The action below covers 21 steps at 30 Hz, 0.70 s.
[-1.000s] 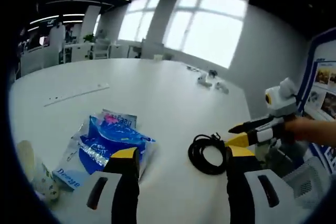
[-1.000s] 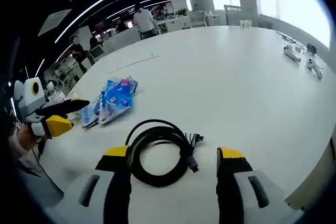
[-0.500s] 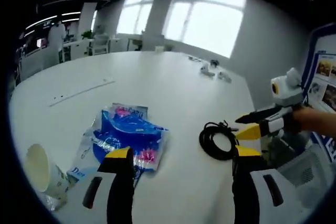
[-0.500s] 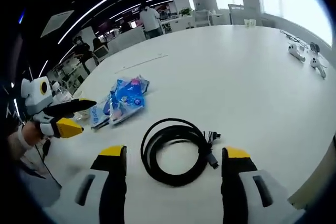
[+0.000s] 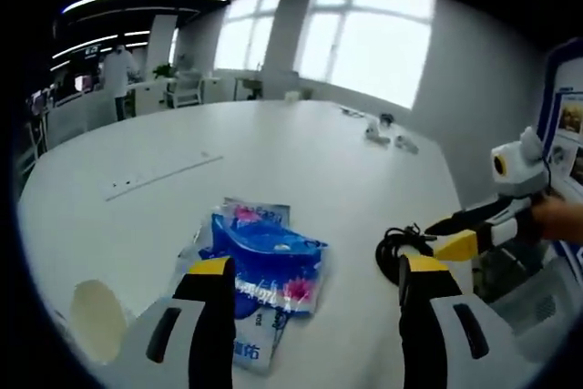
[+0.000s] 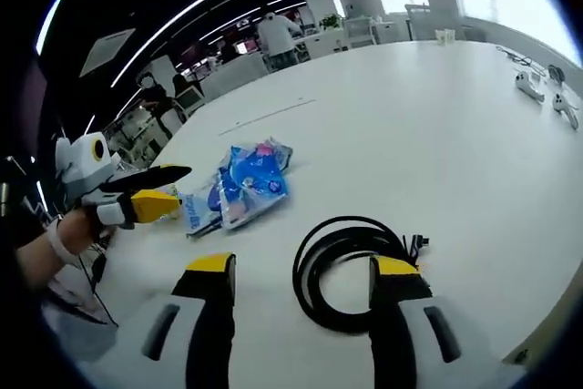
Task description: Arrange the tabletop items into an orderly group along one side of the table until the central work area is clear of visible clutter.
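Observation:
A blue plastic snack packet lies flat on the white table, just ahead of and between the jaws of my open left gripper. A paper cup stands by the table edge, left of that gripper. A coiled black cable rests in front of my open right gripper, nearer its right jaw. From the left, the left gripper reaches the packet, its tips at the packet's near edge. The right gripper hovers beside the cable.
A thin white strip lies farther out on the table. Two small white devices with a cord sit near the far edge. The table edge runs close to both grippers. Desks, chairs and a standing person are beyond.
My left gripper has closed in on the blue packet, which now lies between its jaws. The right gripper view has swung, so the cable sits more toward its right jaw.

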Available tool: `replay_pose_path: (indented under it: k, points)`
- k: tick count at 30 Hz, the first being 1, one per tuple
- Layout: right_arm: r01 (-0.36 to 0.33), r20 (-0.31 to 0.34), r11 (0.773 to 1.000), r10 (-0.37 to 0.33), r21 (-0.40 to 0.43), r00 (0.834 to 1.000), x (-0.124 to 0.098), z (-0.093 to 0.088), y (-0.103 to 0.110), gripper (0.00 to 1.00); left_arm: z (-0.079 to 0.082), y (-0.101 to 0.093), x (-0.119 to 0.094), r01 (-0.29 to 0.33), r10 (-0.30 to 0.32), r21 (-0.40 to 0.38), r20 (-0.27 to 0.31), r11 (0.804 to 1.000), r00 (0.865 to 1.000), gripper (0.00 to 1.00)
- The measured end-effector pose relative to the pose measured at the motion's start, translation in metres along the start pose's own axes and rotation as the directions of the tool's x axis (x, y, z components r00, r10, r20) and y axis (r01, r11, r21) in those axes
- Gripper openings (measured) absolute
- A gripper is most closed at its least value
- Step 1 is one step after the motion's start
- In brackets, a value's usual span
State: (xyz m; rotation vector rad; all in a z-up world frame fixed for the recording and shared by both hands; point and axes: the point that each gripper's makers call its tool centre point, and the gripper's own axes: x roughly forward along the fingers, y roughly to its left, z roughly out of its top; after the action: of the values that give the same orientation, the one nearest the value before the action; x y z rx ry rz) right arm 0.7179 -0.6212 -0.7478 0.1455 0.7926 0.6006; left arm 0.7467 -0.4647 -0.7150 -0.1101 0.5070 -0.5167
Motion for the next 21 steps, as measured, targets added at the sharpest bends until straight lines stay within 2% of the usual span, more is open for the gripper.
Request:
replay_pose_path:
  k: [5,11,17,21]
  points:
    - [-0.031,-0.002,0.999,0.031,-0.019,1.0,0.005,0.005,0.018,0.54,0.014,0.014,0.0,-0.021,0.02,0.027,0.015,0.999,1.0,0.7]
    - [-0.068,-0.004,0.997,0.068,-0.034,0.998,0.015,0.01,0.04,0.54,0.03,0.035,0.001,-0.044,0.044,0.07,0.0,0.997,0.999,0.64]
    - [-0.093,-0.003,0.995,0.093,-0.036,0.996,0.022,0.01,0.055,0.53,0.044,0.045,0.0,-0.036,0.039,0.085,-0.025,0.996,0.999,0.57]
    - [-0.108,-0.005,0.993,0.108,-0.039,0.994,0.027,0.011,0.064,0.53,0.051,0.051,0.003,-0.022,0.025,0.083,-0.034,0.996,0.999,0.57]
